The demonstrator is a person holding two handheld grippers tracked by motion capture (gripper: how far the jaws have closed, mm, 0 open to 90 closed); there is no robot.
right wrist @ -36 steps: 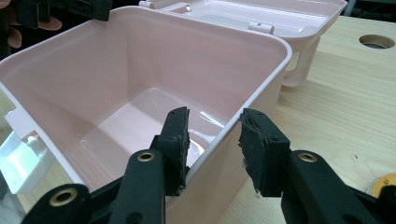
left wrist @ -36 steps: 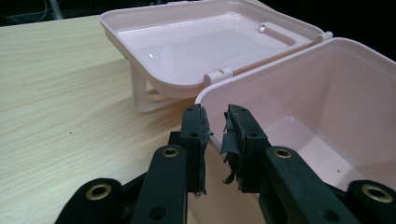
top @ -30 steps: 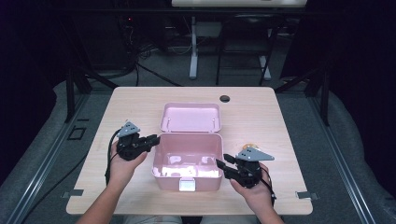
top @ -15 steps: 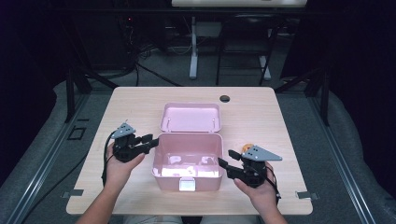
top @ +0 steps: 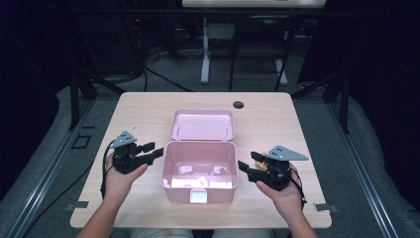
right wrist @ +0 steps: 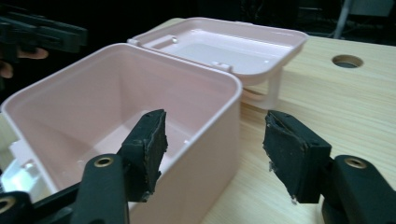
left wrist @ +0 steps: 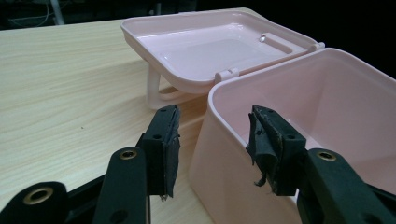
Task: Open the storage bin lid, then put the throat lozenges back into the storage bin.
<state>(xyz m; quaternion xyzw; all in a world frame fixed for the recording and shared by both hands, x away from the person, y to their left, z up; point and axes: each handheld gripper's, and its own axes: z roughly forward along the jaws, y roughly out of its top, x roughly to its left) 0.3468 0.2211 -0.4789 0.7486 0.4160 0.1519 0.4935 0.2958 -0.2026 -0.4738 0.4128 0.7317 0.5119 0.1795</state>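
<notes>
Overhead, the pink box (top: 199, 171) sits near the front middle of the wooden table (top: 143, 114), its lid (top: 202, 124) thrown back flat behind it. The left gripper (top: 154, 150) is just beside the box's left wall and the right gripper (top: 243, 167) just beside its right wall — neither touches it. A dark round hole (top: 238, 104) lies in the tabletop beyond the lid.

Next, the left gripper view: the jaws have just been opening and now stand apart around the box's near corner (left wrist: 212, 100), pads clear of the plastic. The lid rests tilted on its handle (left wrist: 154, 88) behind.

Lastly, the right gripper view — its jaws too have just been opening, astride the box's side wall (right wrist: 219, 140), gripping nothing. The other gripper (right wrist: 39, 32) shows beyond the far rim.
</notes>
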